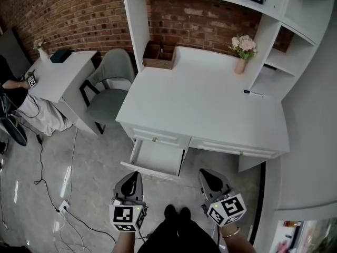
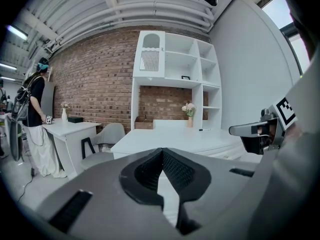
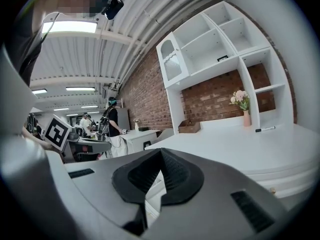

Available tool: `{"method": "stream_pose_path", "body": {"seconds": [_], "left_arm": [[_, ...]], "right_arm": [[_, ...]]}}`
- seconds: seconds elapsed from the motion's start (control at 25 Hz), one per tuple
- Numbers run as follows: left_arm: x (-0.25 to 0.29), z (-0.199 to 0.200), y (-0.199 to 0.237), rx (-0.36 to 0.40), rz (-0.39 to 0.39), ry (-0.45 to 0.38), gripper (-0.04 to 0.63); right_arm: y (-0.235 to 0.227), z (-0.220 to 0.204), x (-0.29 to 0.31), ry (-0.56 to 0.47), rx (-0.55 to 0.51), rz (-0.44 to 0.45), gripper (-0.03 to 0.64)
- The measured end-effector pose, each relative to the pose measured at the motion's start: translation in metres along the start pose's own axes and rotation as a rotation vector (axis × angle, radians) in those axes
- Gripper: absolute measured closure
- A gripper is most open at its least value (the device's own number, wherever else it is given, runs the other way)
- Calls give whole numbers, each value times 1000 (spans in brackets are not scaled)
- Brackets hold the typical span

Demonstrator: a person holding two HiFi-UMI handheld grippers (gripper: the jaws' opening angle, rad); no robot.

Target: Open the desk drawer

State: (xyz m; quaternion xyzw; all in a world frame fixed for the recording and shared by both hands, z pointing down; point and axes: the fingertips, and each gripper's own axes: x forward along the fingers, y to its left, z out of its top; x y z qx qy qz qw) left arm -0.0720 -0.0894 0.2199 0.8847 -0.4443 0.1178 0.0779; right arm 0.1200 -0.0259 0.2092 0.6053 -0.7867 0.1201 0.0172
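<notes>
The white desk (image 1: 205, 104) has its left drawer (image 1: 155, 157) pulled out and standing open, its inside white and bare. The right drawer (image 1: 231, 148) is flush with the desk front. My left gripper (image 1: 134, 175) hangs in front of the open drawer, apart from it, jaws shut with nothing between them. My right gripper (image 1: 206, 174) sits below the right drawer, also shut and empty. In the left gripper view the left gripper (image 2: 161, 151) points at the desk top, with the right gripper (image 2: 255, 129) at the right. In the right gripper view the right gripper (image 3: 161, 151) shows its pads meeting.
A wooden box (image 1: 159, 55), a vase of flowers (image 1: 242, 49) and a marker pen (image 1: 253, 93) are on the desk. A grey chair (image 1: 108, 83) and a second white table (image 1: 63, 78) stand at left, a person beside it. Cables (image 1: 63, 210) lie on the floor.
</notes>
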Motion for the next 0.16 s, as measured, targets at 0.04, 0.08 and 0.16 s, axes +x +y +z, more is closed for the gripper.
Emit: {"method": "stream_pose_path", "body": {"seconds": [0.04,0.08,0.16], "left_arm": [[-2,1,3,-1,-1,-4,586],[-3,2,5,0,-3,-10,586],[-6,5,8,2,-11,-22,586]], "right_arm": [[0,1,-2,-3,-3,-11,613],[0,2,-4,-7,-5,-21,612],[1,4,-9,-15,-8,-42,613]]}}
